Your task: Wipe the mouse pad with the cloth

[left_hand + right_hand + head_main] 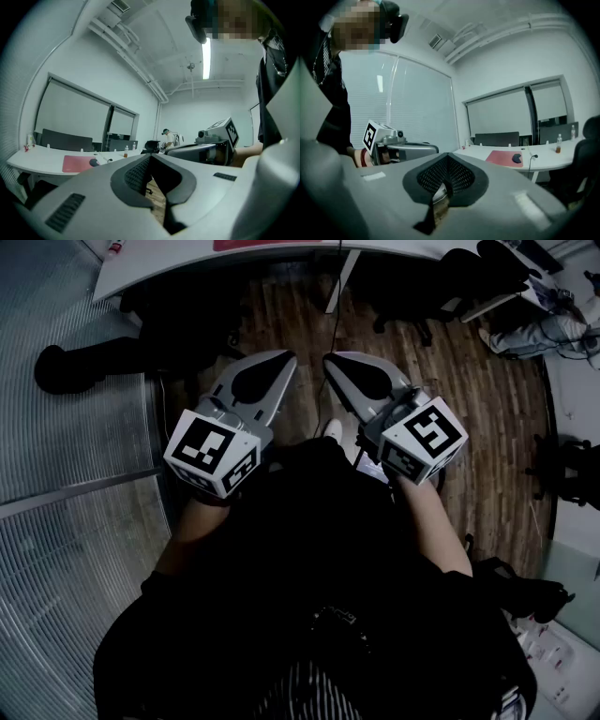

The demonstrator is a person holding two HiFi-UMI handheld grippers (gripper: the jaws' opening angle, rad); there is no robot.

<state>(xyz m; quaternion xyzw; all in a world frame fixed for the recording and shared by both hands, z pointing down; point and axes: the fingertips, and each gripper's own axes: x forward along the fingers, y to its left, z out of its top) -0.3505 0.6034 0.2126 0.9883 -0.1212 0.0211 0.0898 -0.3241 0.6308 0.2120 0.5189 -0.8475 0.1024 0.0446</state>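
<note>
Left gripper point(285, 358), right gripper point(331, 360): closed, empty

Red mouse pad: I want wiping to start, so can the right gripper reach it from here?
Probably not yet: the red mouse pad lies on the white desk, well beyond the right gripper; nothing blocks the way.

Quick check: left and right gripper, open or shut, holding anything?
Left gripper: closed, jaws together, nothing between them.
Right gripper: closed, jaws together, nothing held.
</note>
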